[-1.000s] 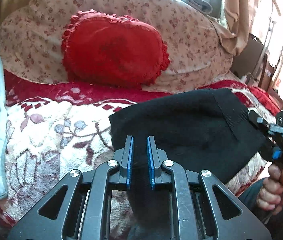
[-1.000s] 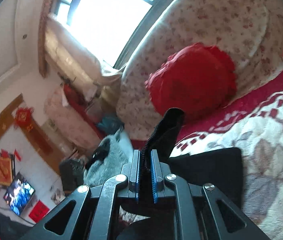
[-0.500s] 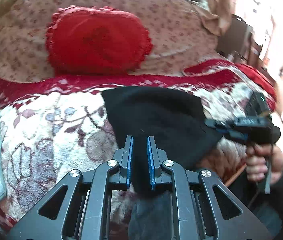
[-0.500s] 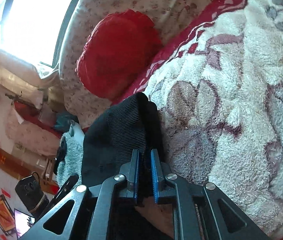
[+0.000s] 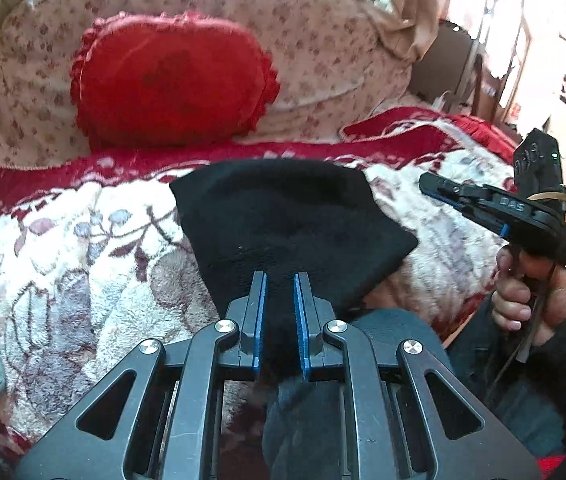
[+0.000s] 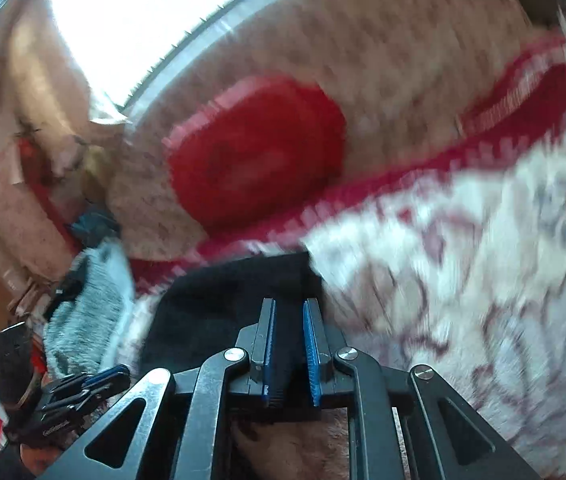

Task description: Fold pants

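My left jaws (image 5: 279,312) are nearly closed, pinching the near edge of the black pants (image 5: 283,216), which lie folded on the floral blanket (image 5: 83,264) of the bed. My right jaws (image 5: 429,186) have just been opening and hang clear off to the right, nothing between them. I judge one fold laid; next I need a fresh edge. Beyond sits the red cushion (image 5: 171,84).

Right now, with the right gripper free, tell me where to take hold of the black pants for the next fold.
Take the black pants at the free right corner, coming in from the right where the right gripper is. That corner sticks out flat on the blanket, while the left gripper holds the near edge.
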`<state>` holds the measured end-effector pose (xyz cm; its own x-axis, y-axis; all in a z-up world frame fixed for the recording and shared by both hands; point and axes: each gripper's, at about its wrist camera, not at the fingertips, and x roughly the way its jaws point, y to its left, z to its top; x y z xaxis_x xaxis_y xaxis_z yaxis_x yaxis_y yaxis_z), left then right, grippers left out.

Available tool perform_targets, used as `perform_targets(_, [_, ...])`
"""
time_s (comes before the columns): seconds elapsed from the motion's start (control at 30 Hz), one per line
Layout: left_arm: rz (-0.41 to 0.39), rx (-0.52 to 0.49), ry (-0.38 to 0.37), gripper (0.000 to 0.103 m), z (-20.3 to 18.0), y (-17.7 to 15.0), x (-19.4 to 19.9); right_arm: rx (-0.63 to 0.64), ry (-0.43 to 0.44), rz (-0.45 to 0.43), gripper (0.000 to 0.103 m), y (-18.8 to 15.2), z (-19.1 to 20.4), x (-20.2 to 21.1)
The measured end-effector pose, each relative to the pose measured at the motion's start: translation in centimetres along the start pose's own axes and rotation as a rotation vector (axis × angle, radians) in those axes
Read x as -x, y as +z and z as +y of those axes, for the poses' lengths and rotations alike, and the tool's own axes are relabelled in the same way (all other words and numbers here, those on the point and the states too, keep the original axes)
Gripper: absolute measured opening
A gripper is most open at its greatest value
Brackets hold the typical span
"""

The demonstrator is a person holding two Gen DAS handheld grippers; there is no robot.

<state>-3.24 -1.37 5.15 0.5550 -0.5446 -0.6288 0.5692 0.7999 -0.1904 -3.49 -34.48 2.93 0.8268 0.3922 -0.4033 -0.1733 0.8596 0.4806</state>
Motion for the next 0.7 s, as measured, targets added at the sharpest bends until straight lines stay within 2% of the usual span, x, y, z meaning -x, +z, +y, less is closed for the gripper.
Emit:
perform_targets(0.07, [0.010,0.007,-0.002,0.011,0.2,-0.5,-0.1,0.067,0.036,0.041,0.013,-0.5,1.6,-0.3])
perform_targets(0.13, [0.050,0.018,0.029,0.011,0.9,-1.1,-1.4,0.179,0.005,0.138,0.013,-2.3,3.3,-1.7])
perform_targets(0.17, [0.068,0.033,0.046,0.011,1.4,-1.3,-2.1,0.213,-0.028,0.167,0.012,-2.9,3.6,-2.4])
perform_targets(0.2, [0.103,0.064,0.053,0.012,2.3,-1.7,-3.4,0.260,-0.107,0.220,0.012,-3.6,3.6,-3.7])
perform_targets(0.27, [0.139,0.101,0.033,0.016,3.3,-1.9,-5.1,0.281,-0.212,0.310,0.012,-4.8,2.3,-6.0])
perform_targets(0.3, [0.123,0.113,0.012,0.017,3.8,-1.8,-5.4,0.256,-0.200,0.285,0.011,-4.6,1.7,-6.1])
perform_targets(0.4, [0.124,0.115,-0.014,0.017,4.3,-1.5,-5.7,0.240,-0.202,0.285,0.011,-4.2,1.1,-6.1])
perform_targets(0.53, [0.139,0.106,-0.017,0.017,4.2,-0.9,-4.6,0.231,-0.194,0.273,0.011,-4.1,1.2,-5.5])
perform_targets(0.57, [0.130,0.099,-0.020,0.016,4.0,-0.5,-4.0,0.226,-0.184,0.246,0.011,-3.8,1.6,-4.8])
perform_targets(0.67, [0.037,0.094,-0.053,0.017,4.1,2.2,-2.1,0.240,-0.127,0.099,0.011,-1.9,2.6,-2.7])
perform_targets(0.7, [0.008,0.103,-0.049,0.017,4.5,3.8,-2.2,0.247,-0.116,0.083,0.011,-1.2,2.7,-2.9])
